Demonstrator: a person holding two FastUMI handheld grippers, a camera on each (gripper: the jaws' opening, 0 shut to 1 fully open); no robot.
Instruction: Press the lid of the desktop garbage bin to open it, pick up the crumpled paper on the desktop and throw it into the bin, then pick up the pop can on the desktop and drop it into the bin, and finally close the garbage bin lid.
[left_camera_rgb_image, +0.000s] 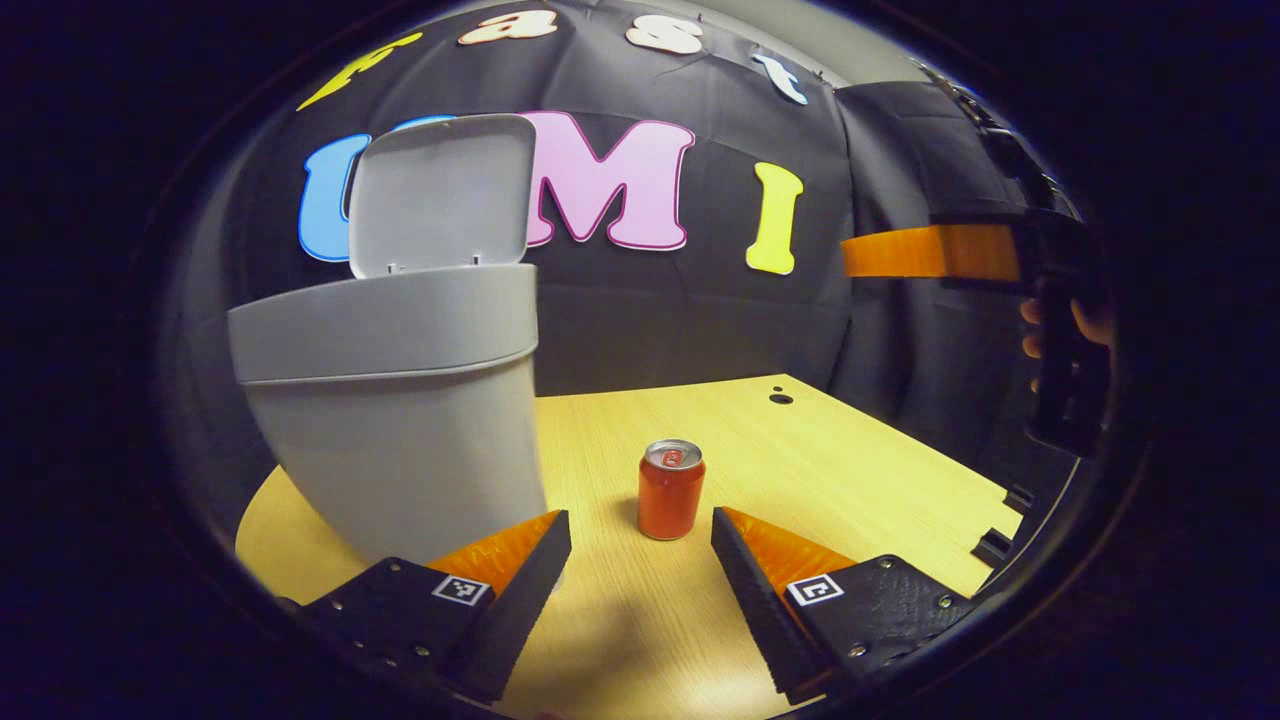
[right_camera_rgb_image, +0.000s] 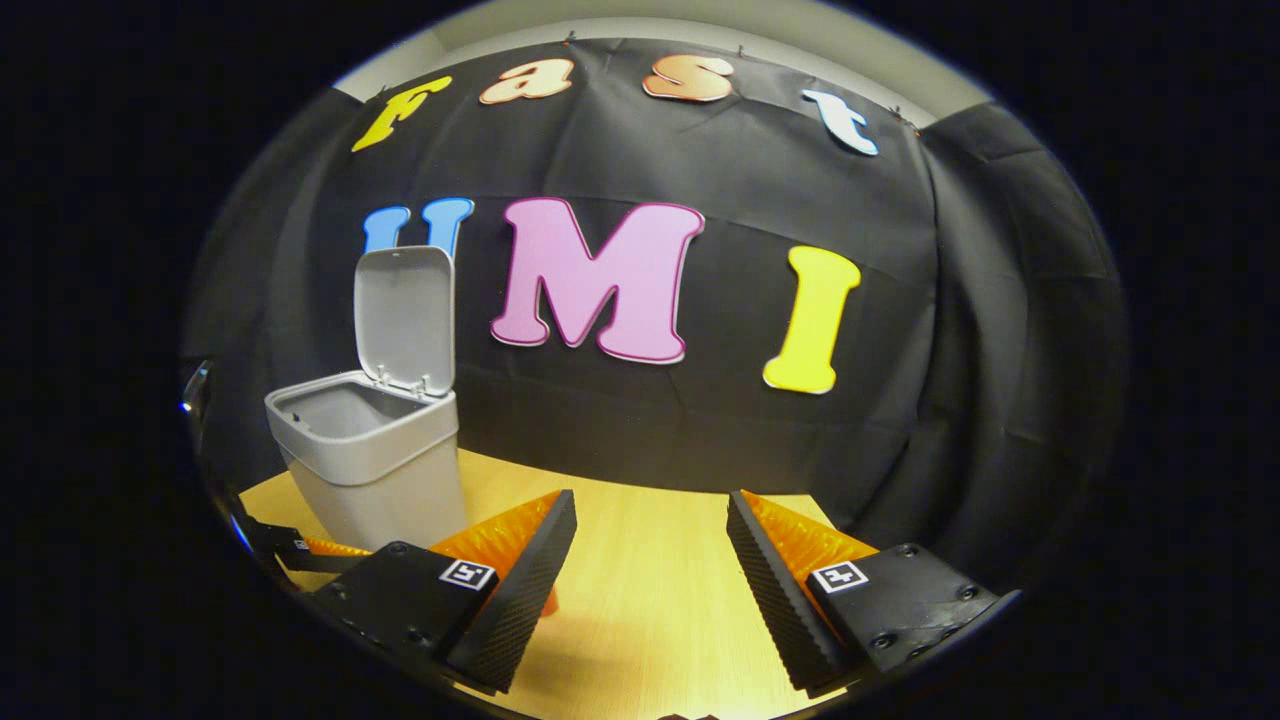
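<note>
A red pop can (left_camera_rgb_image: 670, 490) stands upright on the wooden table (left_camera_rgb_image: 850, 470), just ahead of my left gripper (left_camera_rgb_image: 640, 555). That gripper is open, and the can is beyond its fingertips, in line with the gap. The grey bin (left_camera_rgb_image: 400, 440) rises close on the left with its lid (left_camera_rgb_image: 440, 195) swung up. In the right gripper view the bin (right_camera_rgb_image: 375, 455) stands at far left with its lid (right_camera_rgb_image: 405, 320) upright; its inside is in shadow. My right gripper (right_camera_rgb_image: 650, 540) is open above the table with nothing between its fingers. A red sliver (right_camera_rgb_image: 549, 602) peeks from behind its left finger.
A hand (left_camera_rgb_image: 1060, 325) holds the right gripper (left_camera_rgb_image: 900, 252) high at the right edge of the left gripper view. The left gripper (right_camera_rgb_image: 300, 548) shows low beside the bin in the right gripper view. The table's right edge (left_camera_rgb_image: 1000, 510) has notches. Black cloth backs the table.
</note>
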